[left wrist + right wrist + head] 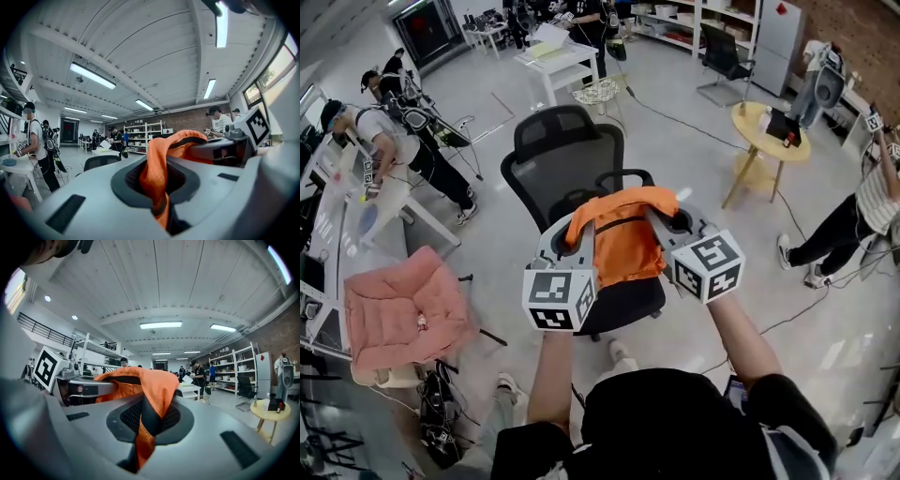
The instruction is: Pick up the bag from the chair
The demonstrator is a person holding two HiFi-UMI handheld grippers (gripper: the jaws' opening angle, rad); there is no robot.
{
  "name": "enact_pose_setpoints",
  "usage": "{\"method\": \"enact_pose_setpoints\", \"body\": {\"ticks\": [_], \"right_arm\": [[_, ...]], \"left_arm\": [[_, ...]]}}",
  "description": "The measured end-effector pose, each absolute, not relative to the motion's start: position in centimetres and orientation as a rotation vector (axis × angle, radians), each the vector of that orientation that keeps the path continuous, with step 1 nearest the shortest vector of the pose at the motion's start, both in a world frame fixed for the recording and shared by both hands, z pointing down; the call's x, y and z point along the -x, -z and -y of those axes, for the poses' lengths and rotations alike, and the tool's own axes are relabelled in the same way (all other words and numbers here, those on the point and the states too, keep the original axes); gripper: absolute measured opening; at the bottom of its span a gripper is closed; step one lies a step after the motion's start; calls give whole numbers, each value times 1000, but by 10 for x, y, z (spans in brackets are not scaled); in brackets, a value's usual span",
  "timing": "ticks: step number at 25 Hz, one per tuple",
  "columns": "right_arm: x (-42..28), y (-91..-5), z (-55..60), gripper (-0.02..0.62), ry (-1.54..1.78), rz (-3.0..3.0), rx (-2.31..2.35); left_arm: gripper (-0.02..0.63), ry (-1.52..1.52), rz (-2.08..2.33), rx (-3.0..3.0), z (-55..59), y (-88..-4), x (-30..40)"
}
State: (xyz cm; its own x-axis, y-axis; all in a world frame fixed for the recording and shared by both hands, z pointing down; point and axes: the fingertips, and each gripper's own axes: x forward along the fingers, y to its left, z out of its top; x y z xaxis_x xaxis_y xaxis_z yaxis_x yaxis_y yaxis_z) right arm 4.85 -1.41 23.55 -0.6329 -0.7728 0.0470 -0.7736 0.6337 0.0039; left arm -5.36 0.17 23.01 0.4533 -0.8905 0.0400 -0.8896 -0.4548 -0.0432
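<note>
Both sides clamped! The left gripper (pixel 157 185) is closed tight on a fold of the orange bag (pixel 619 234), and the right gripper (pixel 145 425) pinches the other side. The bag hangs between them over the black chair (pixel 567 141).

I see a pale, glossy floor (pixel 675 141) carrying everything, with the black office chair (pixel 567 155) standing on it at the middle of my head view. From that chair, a pink cushioned chair (pixel 398 314) sits at about 8 o'clock. A round yellow table (pixel 748 127) stands at 2 o'clock and a white table (pixel 558 66) at 12 o'clock, both well apart from it.
</note>
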Motion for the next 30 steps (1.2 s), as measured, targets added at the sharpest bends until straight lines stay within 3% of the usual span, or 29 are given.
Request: {"method": "enact_pose_setpoints", "body": {"ticks": [30], "right_arm": [[-84, -242, -78, 15, -25, 2850, -1264]], "left_arm": [[34, 110, -1696, 2608, -97, -235, 17]]}}
